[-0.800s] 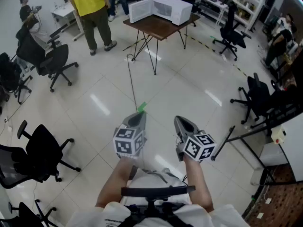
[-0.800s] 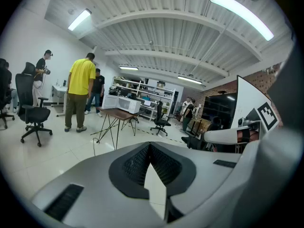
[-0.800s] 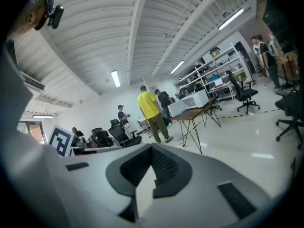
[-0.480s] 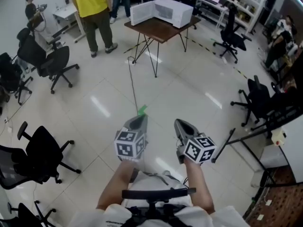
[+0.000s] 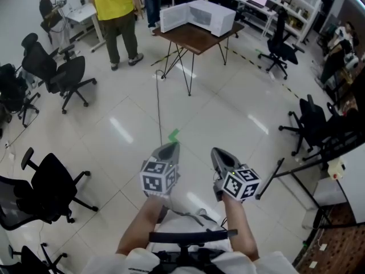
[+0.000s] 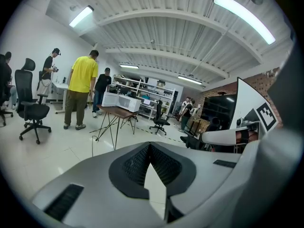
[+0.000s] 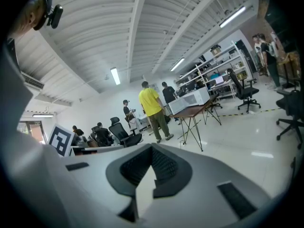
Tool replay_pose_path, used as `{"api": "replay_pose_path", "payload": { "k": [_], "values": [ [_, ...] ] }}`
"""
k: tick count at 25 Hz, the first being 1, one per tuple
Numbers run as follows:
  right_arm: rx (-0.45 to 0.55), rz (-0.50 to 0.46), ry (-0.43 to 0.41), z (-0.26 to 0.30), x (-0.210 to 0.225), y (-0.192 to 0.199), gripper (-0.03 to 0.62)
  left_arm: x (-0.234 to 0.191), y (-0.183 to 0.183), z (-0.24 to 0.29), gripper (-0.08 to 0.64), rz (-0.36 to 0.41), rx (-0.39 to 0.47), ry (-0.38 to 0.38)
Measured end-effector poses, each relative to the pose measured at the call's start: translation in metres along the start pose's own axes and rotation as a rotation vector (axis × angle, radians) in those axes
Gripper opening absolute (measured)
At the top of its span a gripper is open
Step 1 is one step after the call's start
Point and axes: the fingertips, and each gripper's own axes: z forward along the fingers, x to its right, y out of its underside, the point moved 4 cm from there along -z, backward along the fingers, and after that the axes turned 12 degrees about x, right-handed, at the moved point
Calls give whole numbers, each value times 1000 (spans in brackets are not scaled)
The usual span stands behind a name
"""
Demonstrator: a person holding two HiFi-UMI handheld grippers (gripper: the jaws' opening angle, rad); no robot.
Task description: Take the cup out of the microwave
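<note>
White boxy microwave (image 5: 212,17), door open, brown table (image 5: 193,38).

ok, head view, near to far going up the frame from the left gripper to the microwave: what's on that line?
left gripper → green floor mark → table → microwave, door open. The floor cable is left out, since it runs along the line.
</note>
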Motion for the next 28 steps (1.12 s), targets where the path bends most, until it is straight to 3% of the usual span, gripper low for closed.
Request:
{"api": "replay_pose_path", "payload": {
  "k": [15, 28],
  "values": [
    [45, 17, 81, 45, -42, 20, 12, -69, -14, -9, 2, 14, -32, 70],
    [26, 17, 70, 94, -50, 26, 12, -111, -19, 3, 2, -3, -34, 54]
  ]
}}
